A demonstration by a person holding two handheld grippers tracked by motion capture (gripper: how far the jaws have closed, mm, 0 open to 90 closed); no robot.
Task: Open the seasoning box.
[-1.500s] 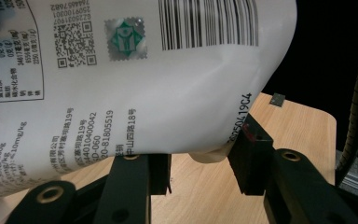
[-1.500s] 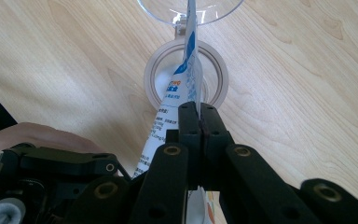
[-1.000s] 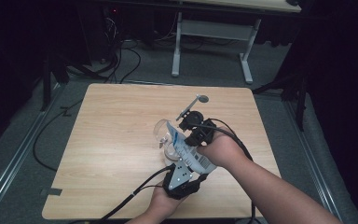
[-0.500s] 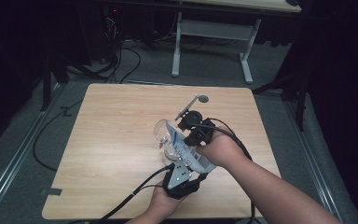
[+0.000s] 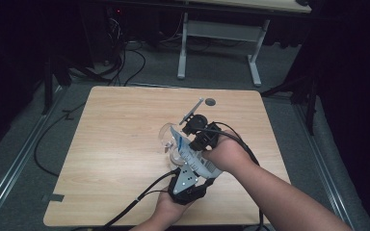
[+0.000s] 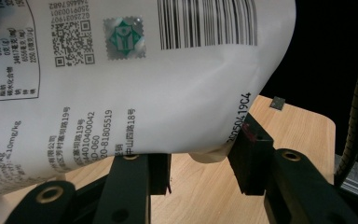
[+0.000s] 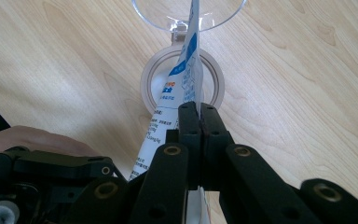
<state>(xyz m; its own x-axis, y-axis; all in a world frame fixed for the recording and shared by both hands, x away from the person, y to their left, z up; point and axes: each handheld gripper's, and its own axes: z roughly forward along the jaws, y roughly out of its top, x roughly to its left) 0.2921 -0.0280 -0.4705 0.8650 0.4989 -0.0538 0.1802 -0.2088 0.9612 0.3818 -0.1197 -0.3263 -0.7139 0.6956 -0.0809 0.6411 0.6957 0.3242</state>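
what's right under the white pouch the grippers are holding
Under the white pouch sits a round open container on the wooden table; the pouch covers most of its inside, so any contents stay hidden.

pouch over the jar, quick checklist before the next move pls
1. Right gripper clamped on the pouch: ok.
2. Pouch tip lined up over the jar mouth: ok.
3. Clear lid flipped back, off the mouth: ok.
4. Left gripper pressing on the pouch's lower end: cannot tell; the pouch sits at its jaws.
5. Pouch tip cut open: cannot tell.
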